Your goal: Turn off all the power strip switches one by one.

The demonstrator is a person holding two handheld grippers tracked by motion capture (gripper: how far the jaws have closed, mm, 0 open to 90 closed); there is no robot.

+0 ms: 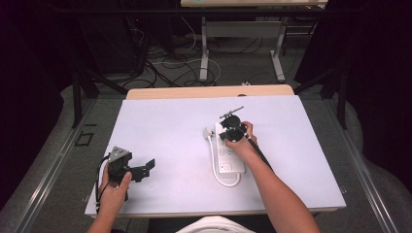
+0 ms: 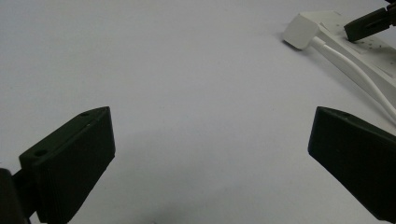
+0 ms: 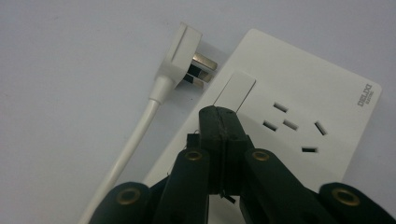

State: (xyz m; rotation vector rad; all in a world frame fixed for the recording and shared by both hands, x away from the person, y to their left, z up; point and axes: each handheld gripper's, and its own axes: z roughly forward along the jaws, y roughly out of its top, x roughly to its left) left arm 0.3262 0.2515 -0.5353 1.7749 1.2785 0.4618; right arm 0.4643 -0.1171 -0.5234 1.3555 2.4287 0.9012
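Jaws of your right gripper (image 3: 219,122) were pressed together with nothing between them, their tip over the strip (image 3: 299,102) at the lower edge of its white switch (image 3: 235,91), centre of the right gripper view. That strip lay flat on the tabletop (image 1: 165,126), right of centre in the high view, under your right hand (image 1: 241,141). Its plug (image 3: 183,56) lay loose at upper left of the strip, prongs just beside the strip's edge, cord (image 3: 126,154) running down to lower left. Your left gripper (image 2: 210,154) sat at lower left in the high view, jaws wide over bare tabletop, well apart from the strip.
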